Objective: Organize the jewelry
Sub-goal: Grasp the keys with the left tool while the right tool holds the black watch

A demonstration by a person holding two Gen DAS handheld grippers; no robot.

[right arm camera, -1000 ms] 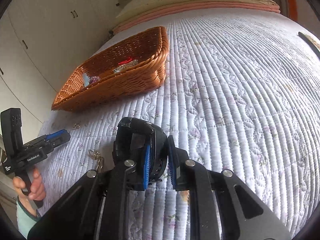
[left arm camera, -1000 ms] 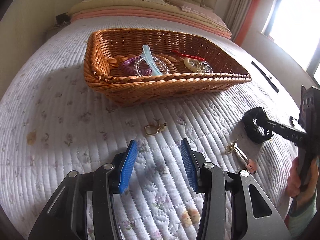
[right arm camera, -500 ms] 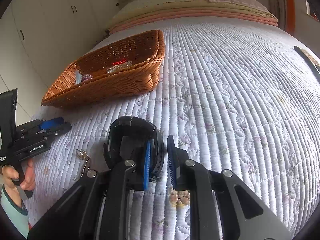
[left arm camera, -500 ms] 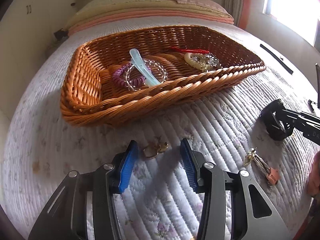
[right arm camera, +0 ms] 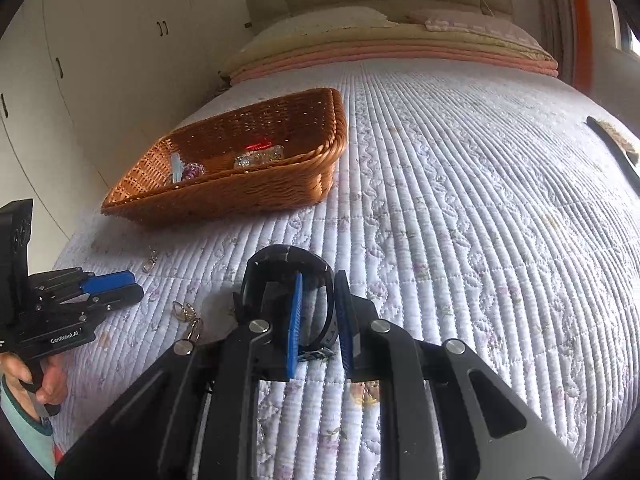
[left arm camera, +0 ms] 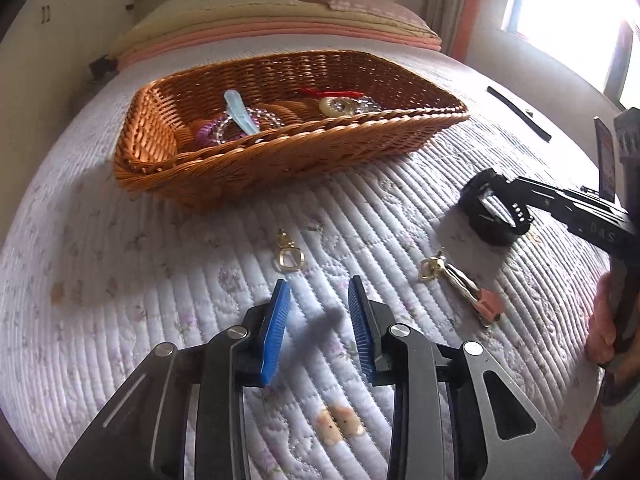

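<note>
A wicker basket (left arm camera: pixel 280 160) (right arm camera: pixel 256 196) on the bed holds a blue hair clip (left arm camera: pixel 240 116), bead bracelets and a red cord. A small gold clasp (left arm camera: pixel 289 254) lies just ahead of my open, empty left gripper (left arm camera: pixel 318 292). A gold clip with a pink tag (left arm camera: pixel 464 288) lies to its right. My right gripper (right arm camera: pixel 318 292) (left arm camera: pixel 504 200) is shut on a black watch band (right arm camera: pixel 288 268) (left arm camera: pixel 492 224), one finger inside the loop, just above the quilt.
The white quilted bedspread (right arm camera: pixel 460 208) covers the whole bed. Pillows and folded blankets (right arm camera: pixel 384 44) lie at the head. A black strap (left arm camera: pixel 518 114) lies at the right edge. White cupboards (right arm camera: pixel 80 60) stand to the left, a bright window (left arm camera: pixel 568 8) to the right.
My left gripper has drawn back and shifted right; the gold clasp now lies ahead of the fingers instead of between them. My right gripper has held the black band and moved little.
</note>
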